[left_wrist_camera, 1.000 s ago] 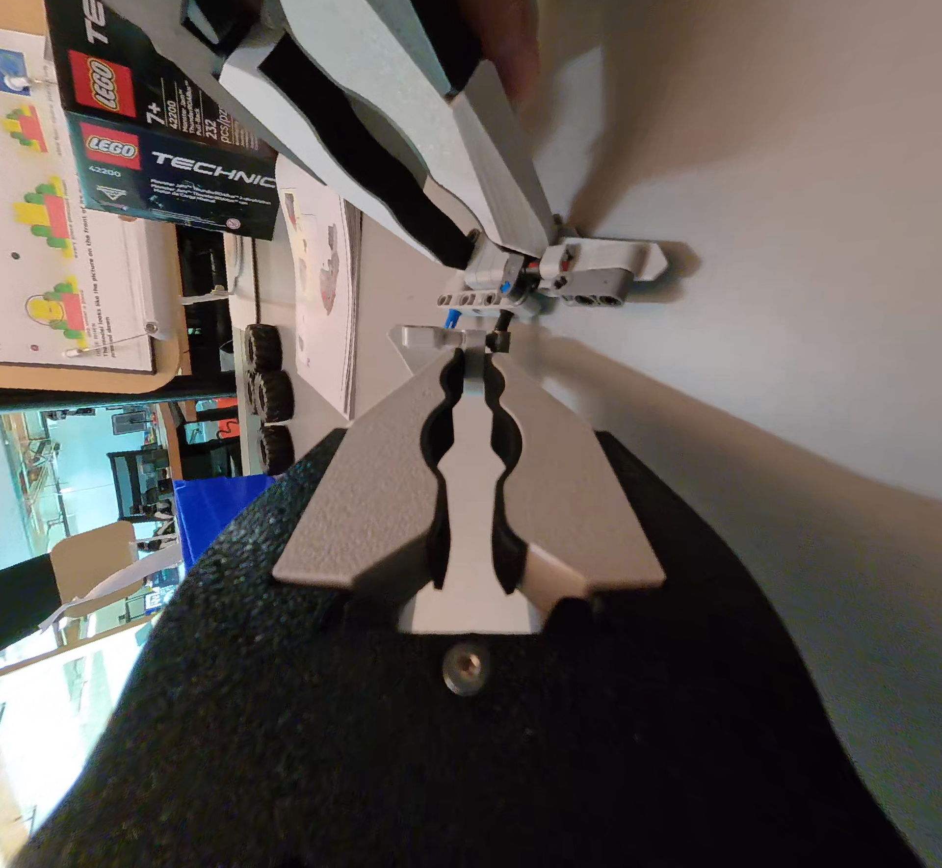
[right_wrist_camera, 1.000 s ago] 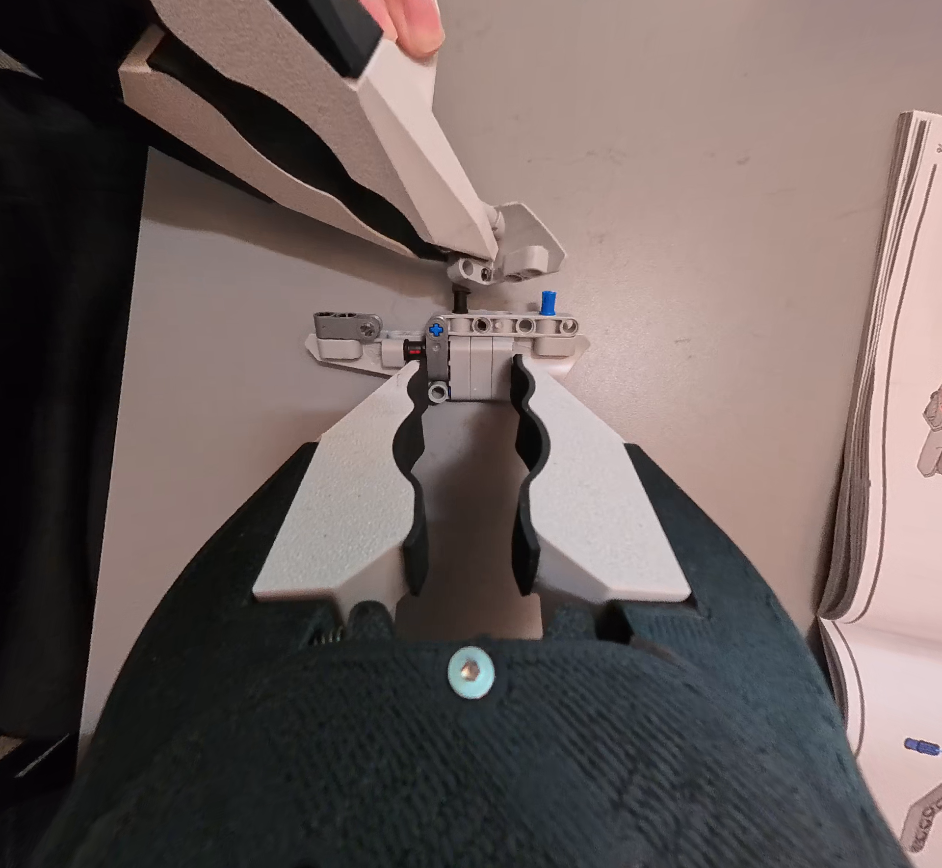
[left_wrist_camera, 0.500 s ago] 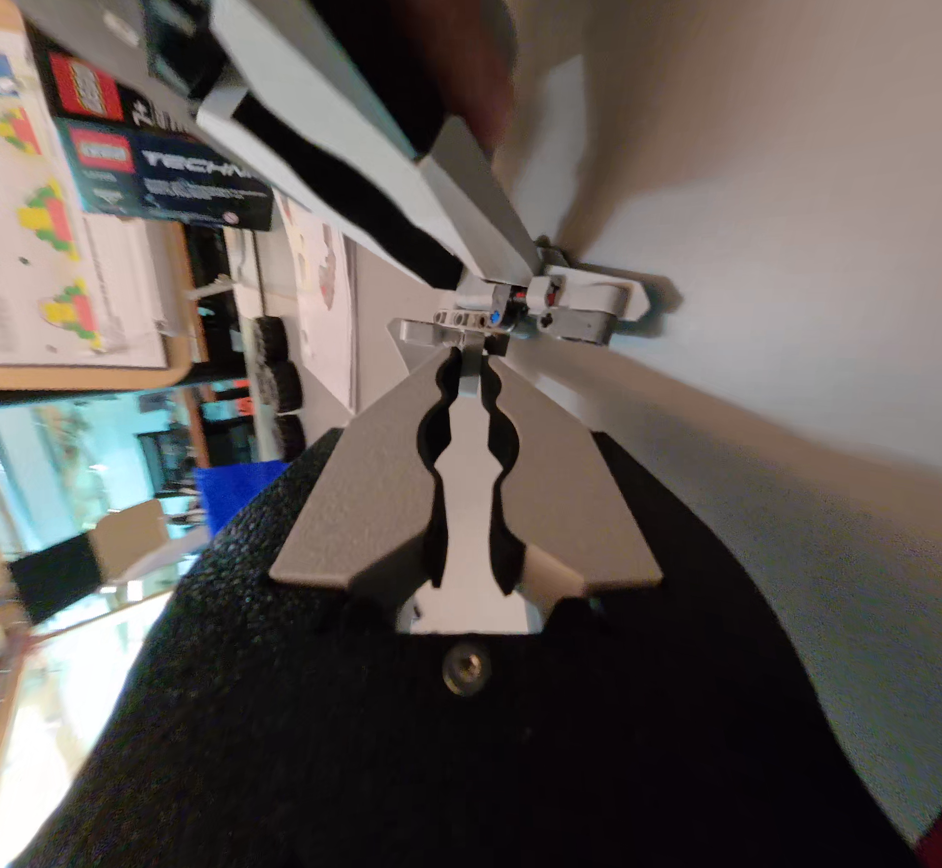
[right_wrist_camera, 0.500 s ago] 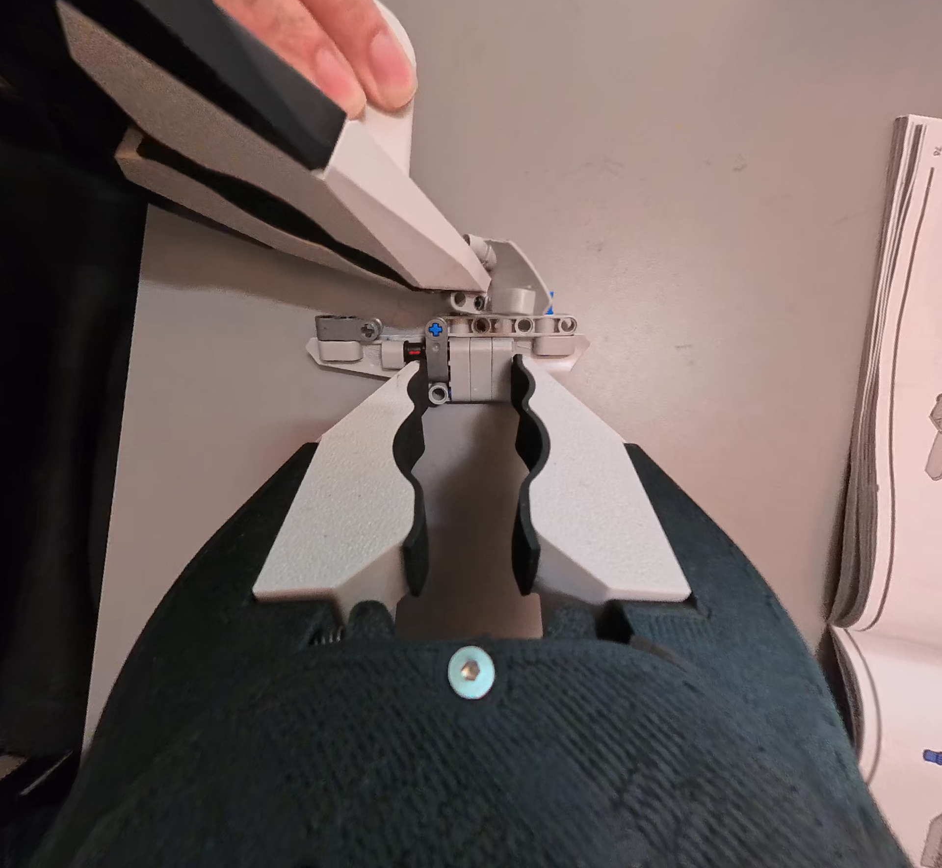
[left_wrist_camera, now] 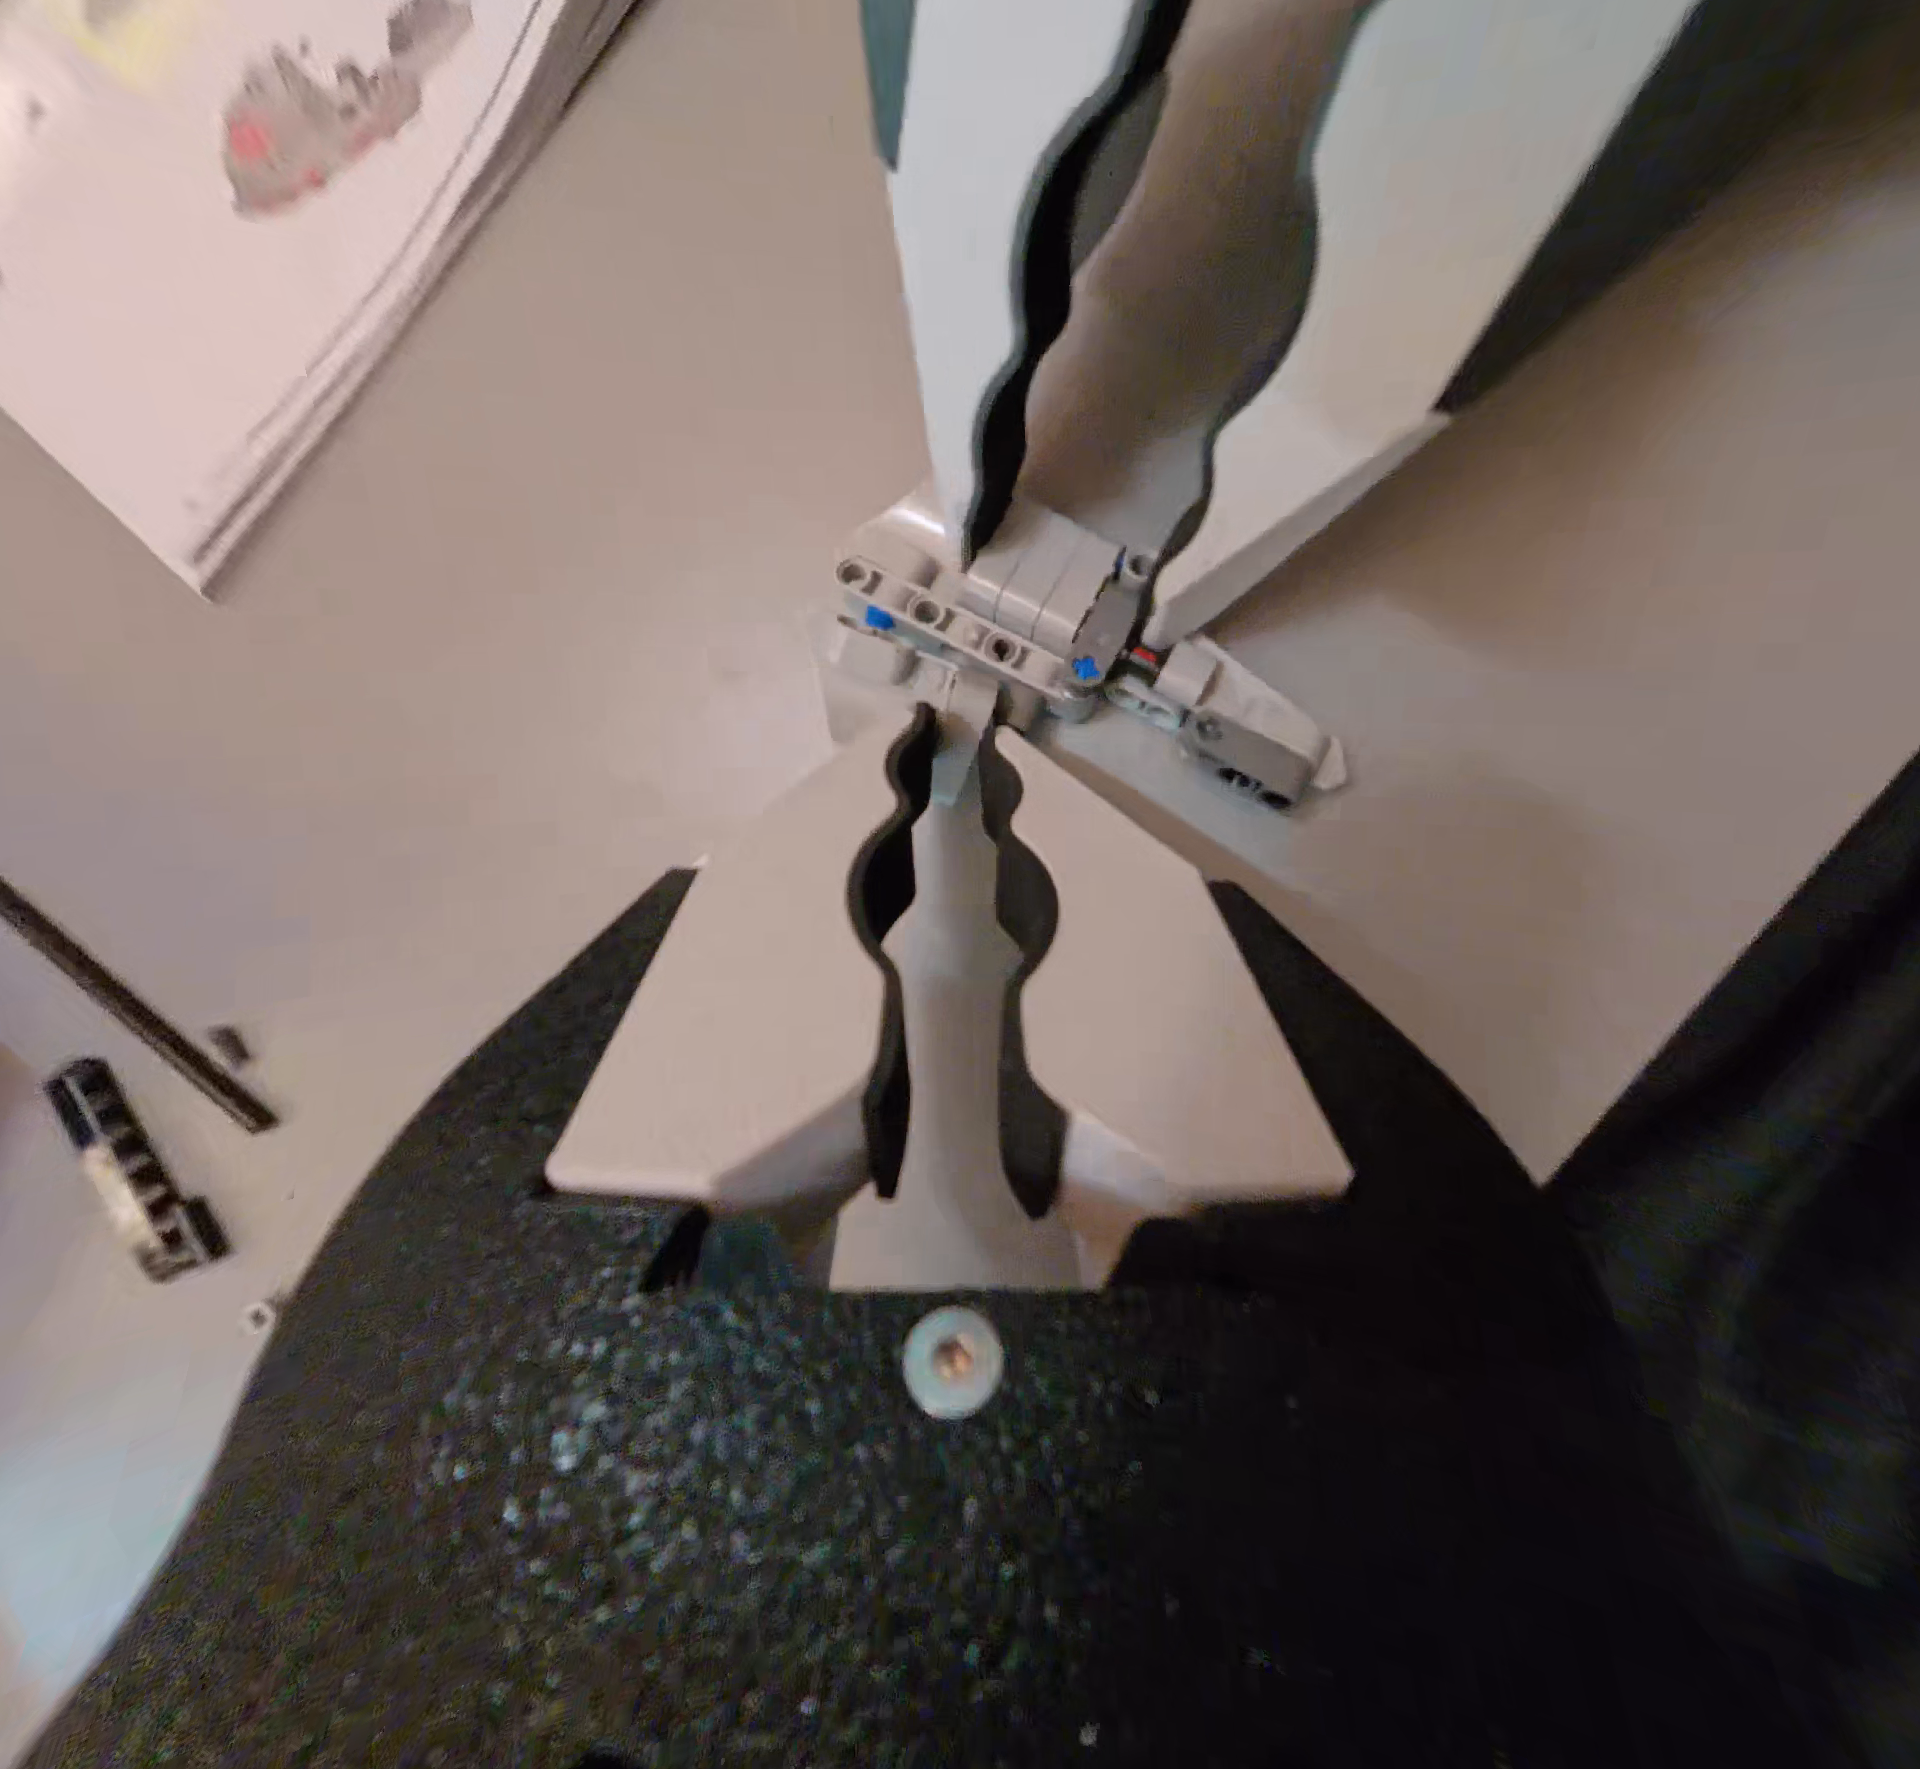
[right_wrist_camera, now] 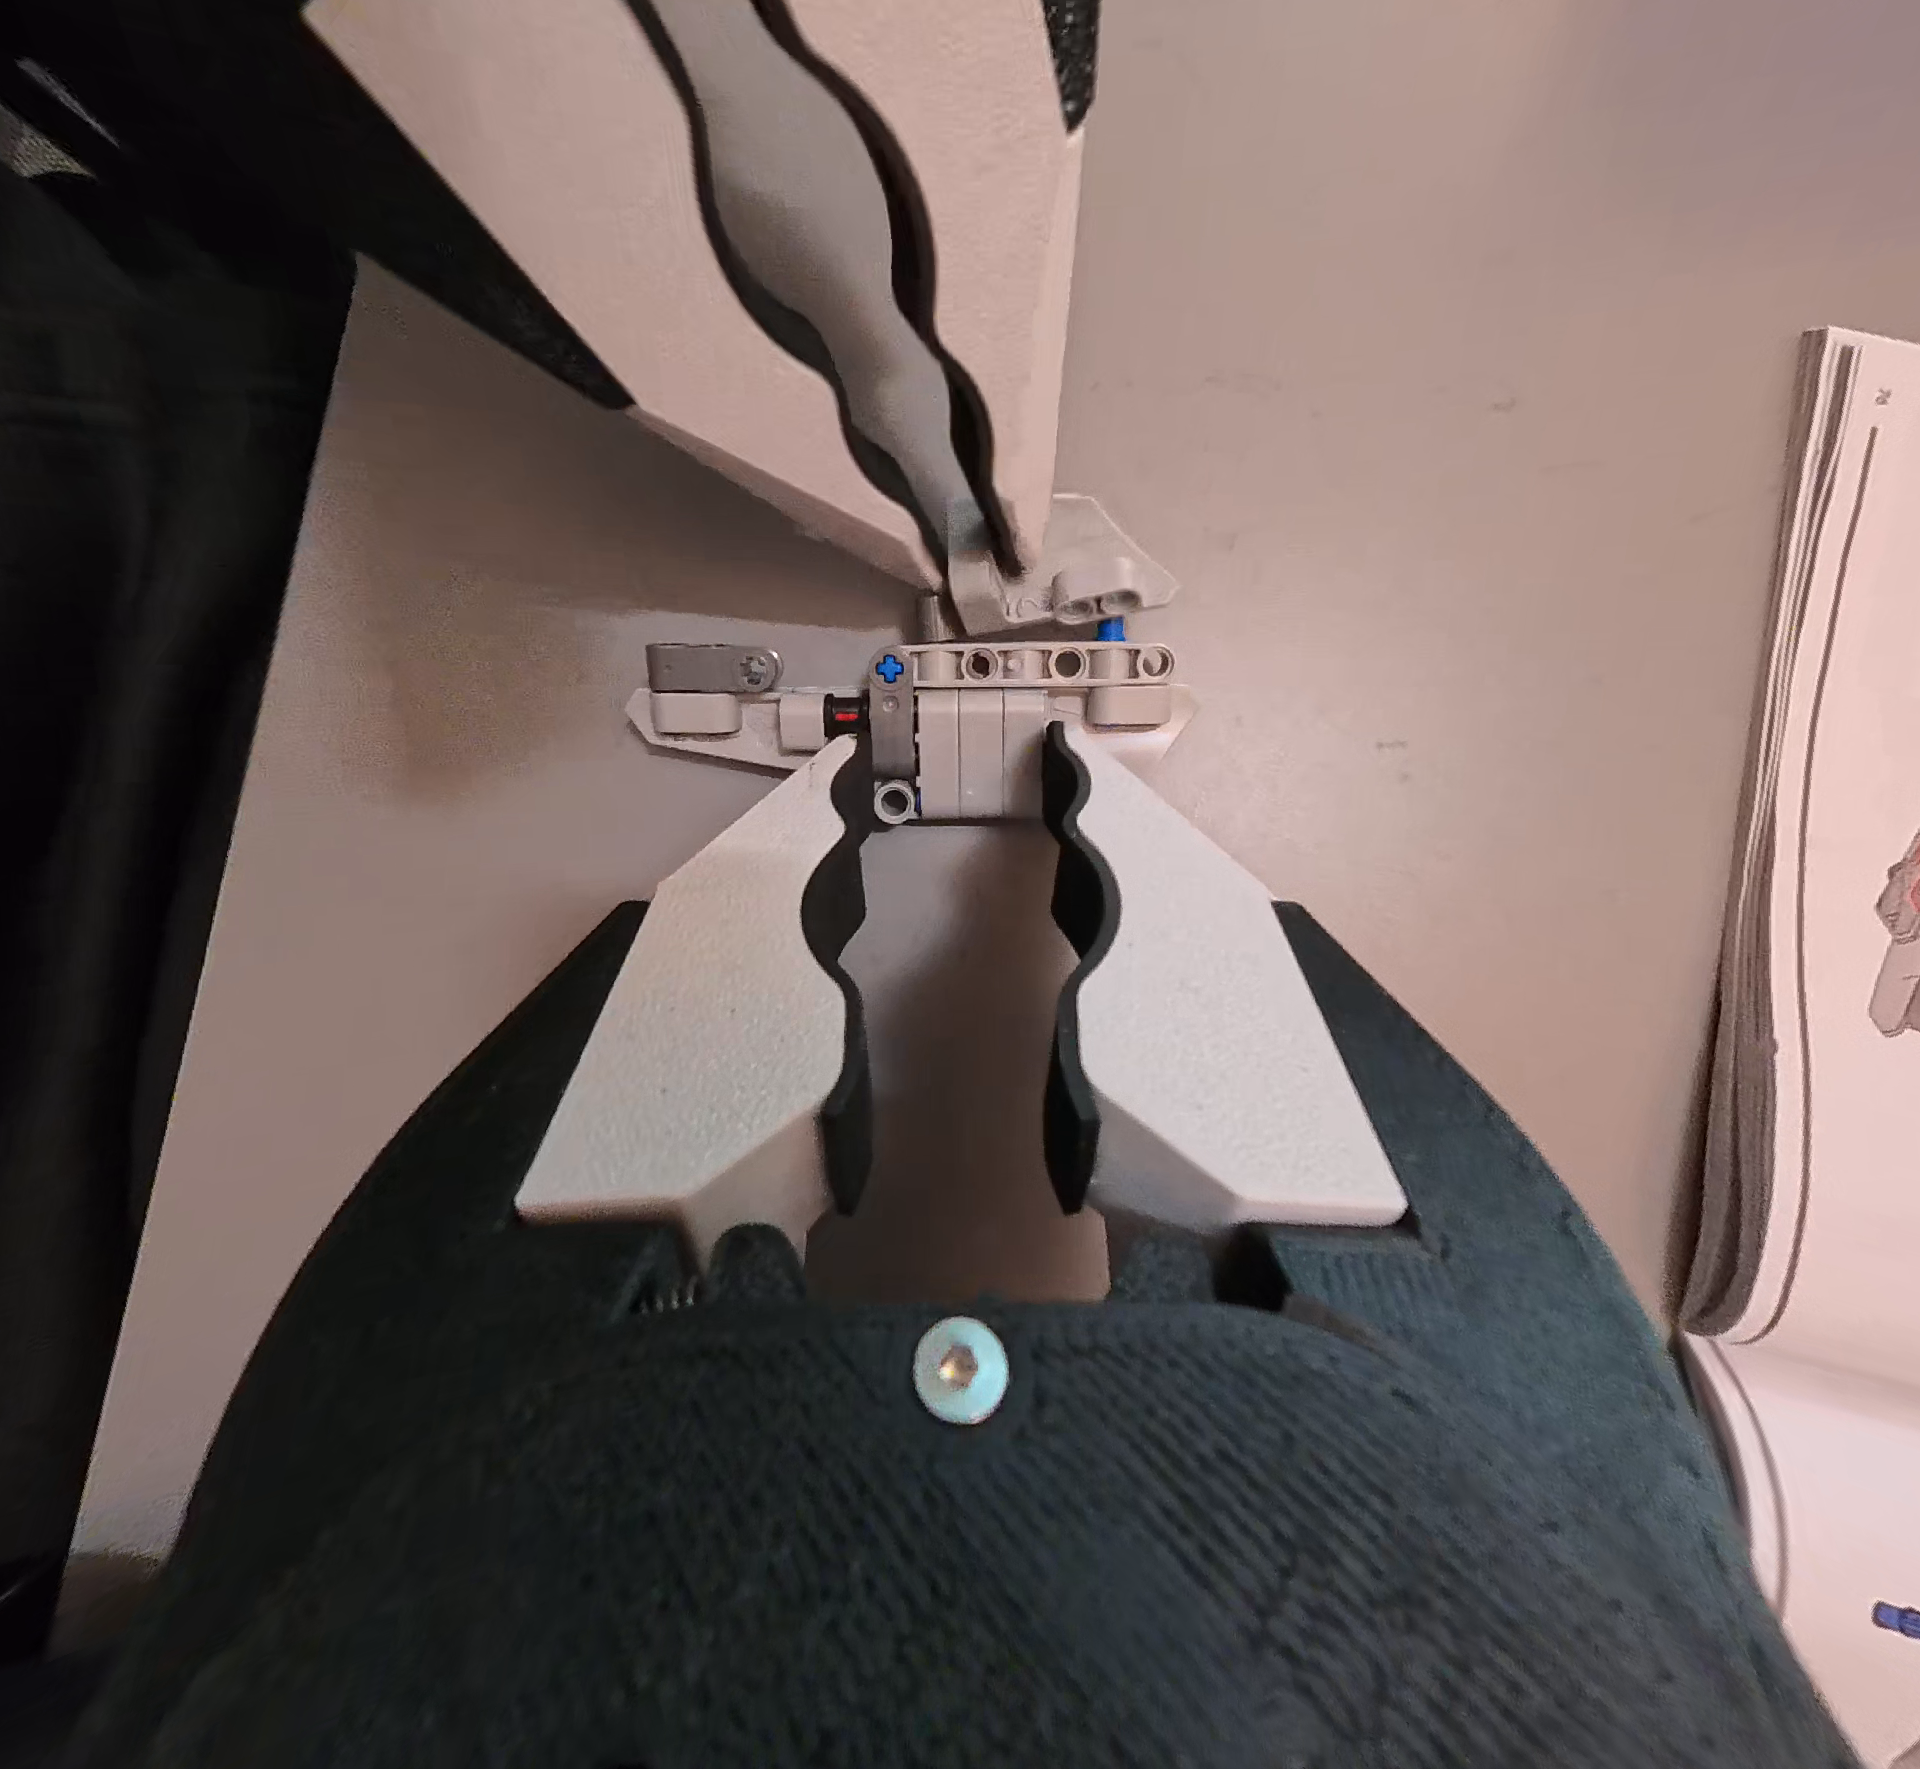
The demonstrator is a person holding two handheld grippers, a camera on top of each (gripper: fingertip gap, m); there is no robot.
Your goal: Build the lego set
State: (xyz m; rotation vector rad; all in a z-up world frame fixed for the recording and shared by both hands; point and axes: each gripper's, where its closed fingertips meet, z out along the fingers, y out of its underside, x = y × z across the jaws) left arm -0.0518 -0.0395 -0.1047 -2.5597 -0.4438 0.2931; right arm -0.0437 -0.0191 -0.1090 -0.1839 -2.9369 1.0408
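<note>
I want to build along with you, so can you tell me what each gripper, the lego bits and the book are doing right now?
left gripper: shut on small grey piece.
right gripper: shut on grey lego assembly.
grey lego assembly: resting on the table, small grey piece pressed against its top beam.
instruction booklet: open, lying flat.

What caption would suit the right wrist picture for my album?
Right gripper clamps the grey Lego assembly while the left gripper brings a small grey piece to its top.
</note>
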